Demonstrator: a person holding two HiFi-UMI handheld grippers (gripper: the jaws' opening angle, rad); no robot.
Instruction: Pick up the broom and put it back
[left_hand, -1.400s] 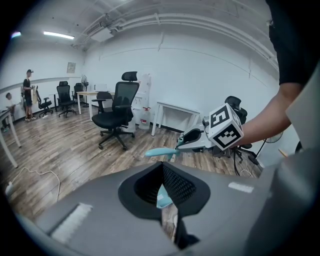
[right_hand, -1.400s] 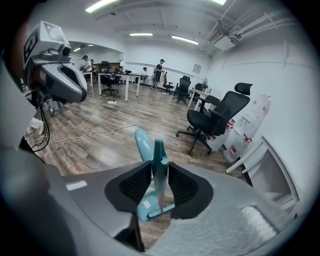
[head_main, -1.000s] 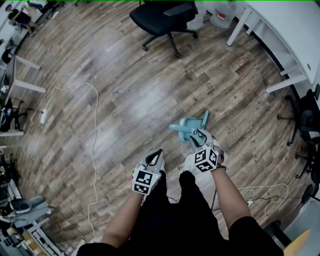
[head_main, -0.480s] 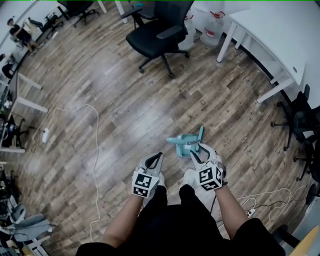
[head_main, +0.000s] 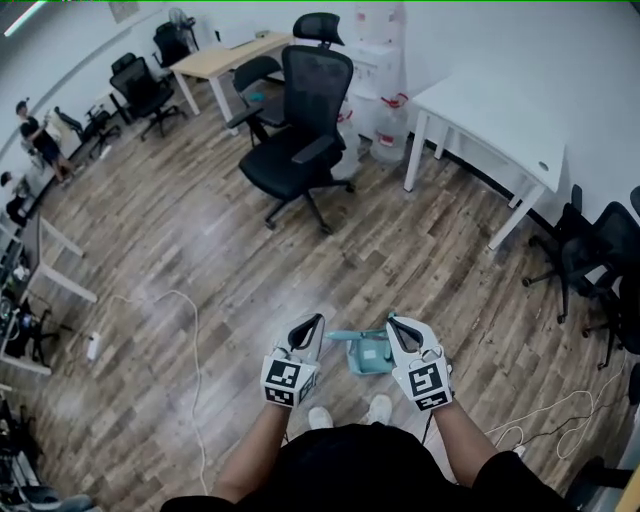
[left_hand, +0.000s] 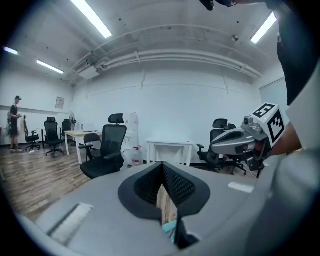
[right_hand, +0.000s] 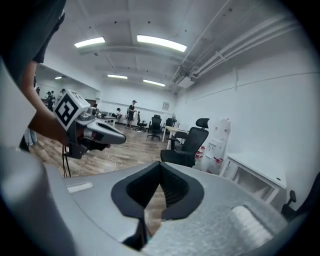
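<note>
The teal broom set lies on the wooden floor just ahead of the person's shoes, below both claws and held by neither: the left claw is closed on nothing, and the right claw has just been closing with nothing between its jaws. That fits a broom waiting to be lifted as well as one already back in its place, so the sound course is to check the set before any grasp. Whether the brush sits in its pan is too small to tell, and the gripper views show only a teal sliver under the jaws.
</note>
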